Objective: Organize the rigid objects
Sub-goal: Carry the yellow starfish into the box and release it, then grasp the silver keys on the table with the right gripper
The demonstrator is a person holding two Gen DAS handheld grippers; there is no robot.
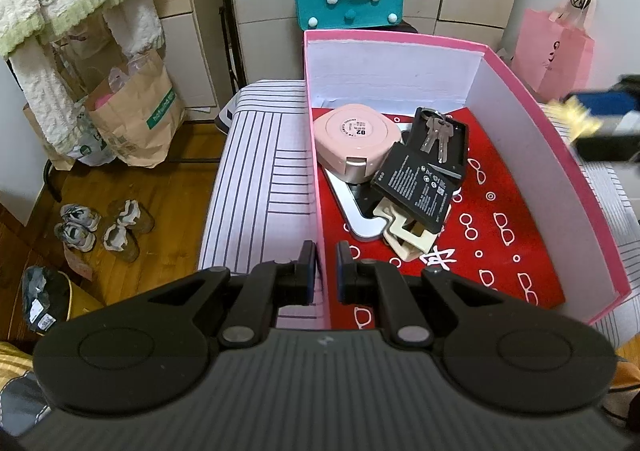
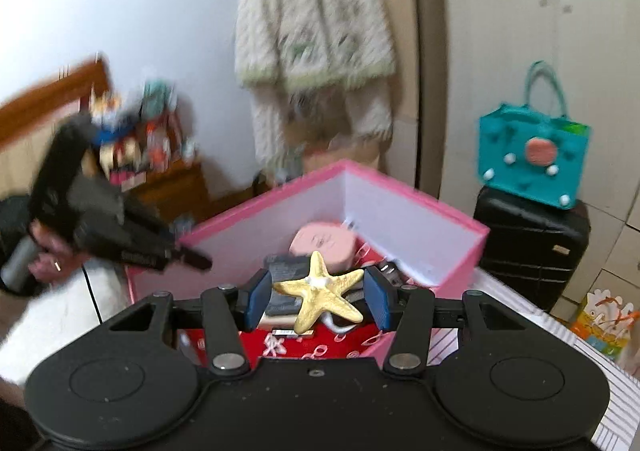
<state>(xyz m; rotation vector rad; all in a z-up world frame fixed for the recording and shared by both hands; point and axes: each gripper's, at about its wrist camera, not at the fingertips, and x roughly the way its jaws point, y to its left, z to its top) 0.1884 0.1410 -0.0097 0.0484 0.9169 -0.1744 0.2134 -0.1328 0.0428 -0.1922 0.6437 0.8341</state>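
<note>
Striped bedcover (image 1: 256, 171) under pink box (image 1: 316, 155): left gripper (image 1: 325, 271) pinched shut on box wall; right gripper (image 2: 316, 297), half-open, clamps starfish (image 2: 320, 291) by its arm tips above the box, a thin hold likely to slip.

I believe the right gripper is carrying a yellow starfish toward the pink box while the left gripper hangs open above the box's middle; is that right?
Not quite. The left gripper is not open above the middle: it is shut on the pink box's near wall, as the left wrist view shows. The right gripper does hold the yellow starfish near the box.
</note>
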